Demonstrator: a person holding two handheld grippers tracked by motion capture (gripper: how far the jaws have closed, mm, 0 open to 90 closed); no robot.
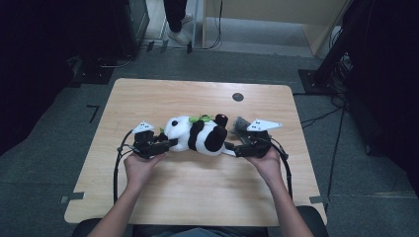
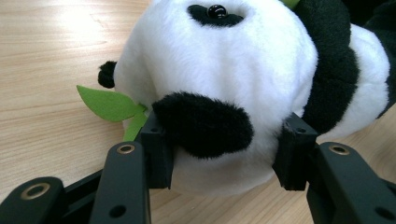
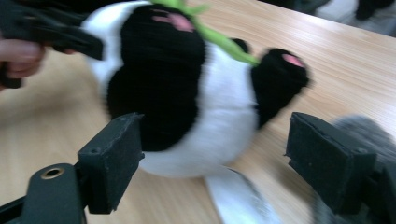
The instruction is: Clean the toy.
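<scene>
- High view: a plush panda [image 1: 197, 134] lies on its side near the middle of the wooden table [image 1: 197, 192]. The left gripper [image 1: 170, 143] comes at its white head from nine o'clock; the right gripper [image 1: 230, 146] sits at its black-limbed end, at three o'clock. A grey object [image 1: 240, 123] lies just beyond the right gripper, at about one o'clock from the toy.
- Left gripper view: the left gripper [image 2: 224, 161] has its jaws partly closed, pads pressing both sides of the panda's [image 2: 233, 79] head, a black ear between them. Green felt leaves [image 2: 114, 107] stick out at nine o'clock.
- Right gripper view: the right gripper [image 3: 215, 163] has its jaws spread wide, the pads clear of the panda's [image 3: 187, 93] body ahead at twelve o'clock, gripping nothing. The picture is blurred.
</scene>
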